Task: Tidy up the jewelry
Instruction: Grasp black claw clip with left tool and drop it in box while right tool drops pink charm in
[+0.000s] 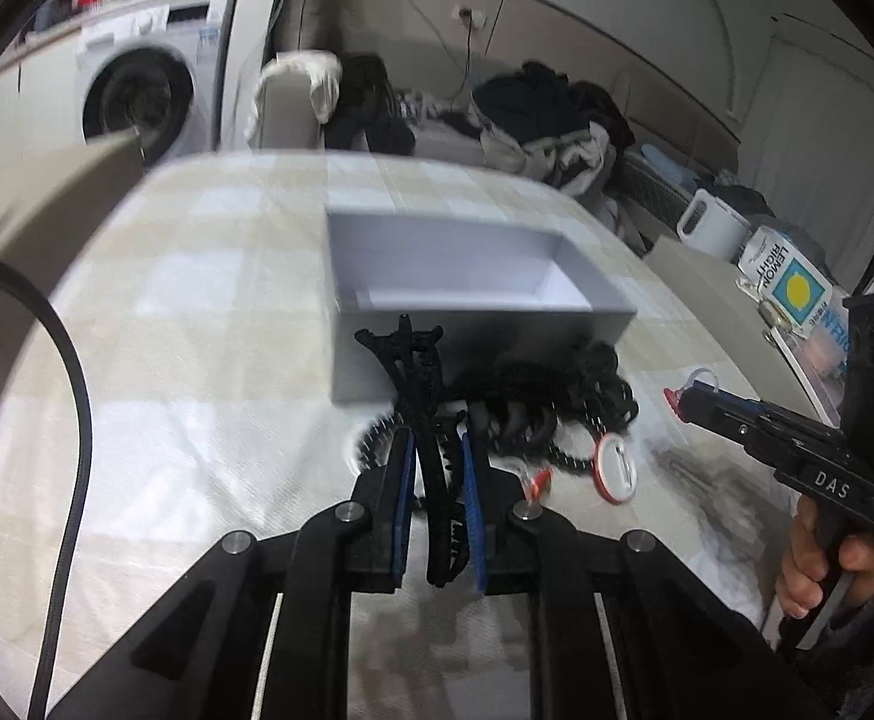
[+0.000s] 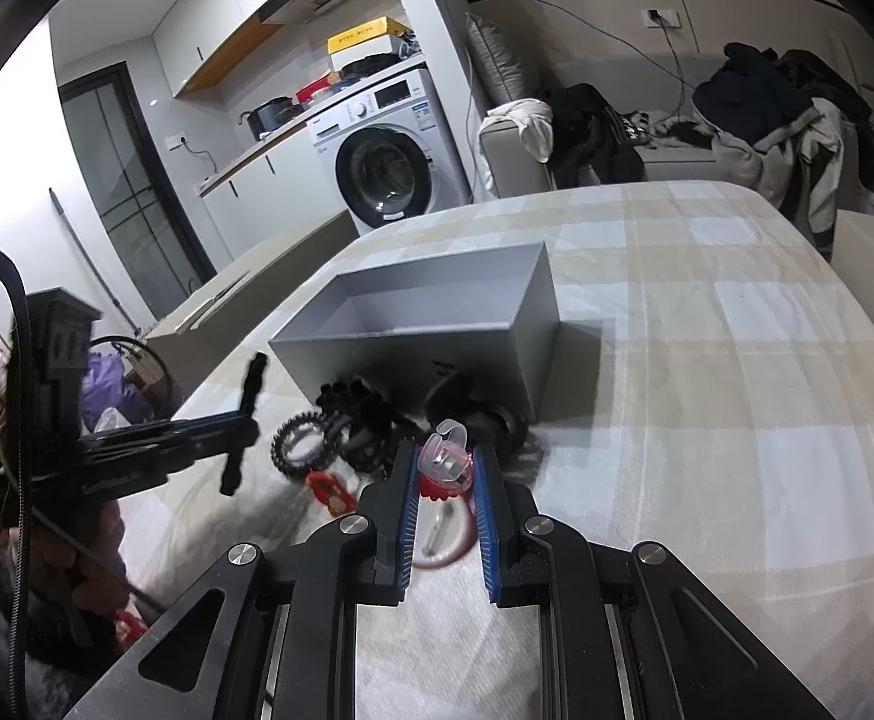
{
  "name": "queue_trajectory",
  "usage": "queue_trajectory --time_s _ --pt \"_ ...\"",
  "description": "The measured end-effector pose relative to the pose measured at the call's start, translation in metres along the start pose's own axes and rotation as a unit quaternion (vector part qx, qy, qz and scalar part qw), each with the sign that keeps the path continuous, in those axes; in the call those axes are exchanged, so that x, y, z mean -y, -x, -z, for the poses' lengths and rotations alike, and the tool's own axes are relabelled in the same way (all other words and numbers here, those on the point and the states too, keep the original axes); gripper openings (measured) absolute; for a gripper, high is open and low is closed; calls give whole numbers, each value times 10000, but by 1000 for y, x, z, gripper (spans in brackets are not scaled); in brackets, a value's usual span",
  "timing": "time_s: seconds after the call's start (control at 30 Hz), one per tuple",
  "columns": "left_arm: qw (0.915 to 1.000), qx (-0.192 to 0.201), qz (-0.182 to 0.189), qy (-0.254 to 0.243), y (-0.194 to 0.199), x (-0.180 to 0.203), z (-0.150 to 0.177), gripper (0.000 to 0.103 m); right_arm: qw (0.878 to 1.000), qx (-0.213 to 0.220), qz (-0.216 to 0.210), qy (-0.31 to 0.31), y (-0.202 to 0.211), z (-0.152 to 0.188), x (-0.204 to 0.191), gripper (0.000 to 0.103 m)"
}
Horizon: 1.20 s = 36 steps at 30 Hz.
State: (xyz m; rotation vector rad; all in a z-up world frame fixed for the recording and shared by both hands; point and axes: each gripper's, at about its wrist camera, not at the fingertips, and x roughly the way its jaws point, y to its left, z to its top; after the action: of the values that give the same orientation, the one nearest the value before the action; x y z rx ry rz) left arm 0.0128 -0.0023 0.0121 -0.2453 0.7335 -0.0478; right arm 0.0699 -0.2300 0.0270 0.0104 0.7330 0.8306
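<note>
An open grey box (image 1: 473,294) stands on the checked cloth; it also shows in the right wrist view (image 2: 431,330). A heap of black chains and bracelets (image 1: 551,408) lies against its near wall, also in the right wrist view (image 2: 359,426). My left gripper (image 1: 434,450) is shut on a long black hair clip (image 1: 419,396) and holds it above the heap. My right gripper (image 2: 446,462) is shut on a clear pink ring-like piece (image 2: 446,459), lifted near the box. A red-rimmed round badge (image 1: 614,468) lies beside the heap.
The table (image 2: 707,390) has a pale checked cloth. A sofa piled with clothes (image 2: 767,114) stands behind it, a washing machine (image 2: 383,162) at the back left. A white jug (image 1: 710,225) and a carton (image 1: 788,282) stand to the right.
</note>
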Motion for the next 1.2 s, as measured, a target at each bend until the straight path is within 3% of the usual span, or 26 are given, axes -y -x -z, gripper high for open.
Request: queue_trajectory --time_s 0.2,0.47,0.6,1.2 --pt "9993 295 40 -233 0 5 -27 10 9999 126 -20 9 -6 -28 -8 17" --pt "9984 309 353 -304 -35 1 -66 10 9996 104 123 -246 -37 -65 1 17" --pt "9985 325 323 -289 -49 -3 -79 10 9989 30 127 -440 -55 -77 11 16" --pt "9979 -147 268 -579 -74 2 -69 10 9992 -231 211 -242 -82 -73 9 17"
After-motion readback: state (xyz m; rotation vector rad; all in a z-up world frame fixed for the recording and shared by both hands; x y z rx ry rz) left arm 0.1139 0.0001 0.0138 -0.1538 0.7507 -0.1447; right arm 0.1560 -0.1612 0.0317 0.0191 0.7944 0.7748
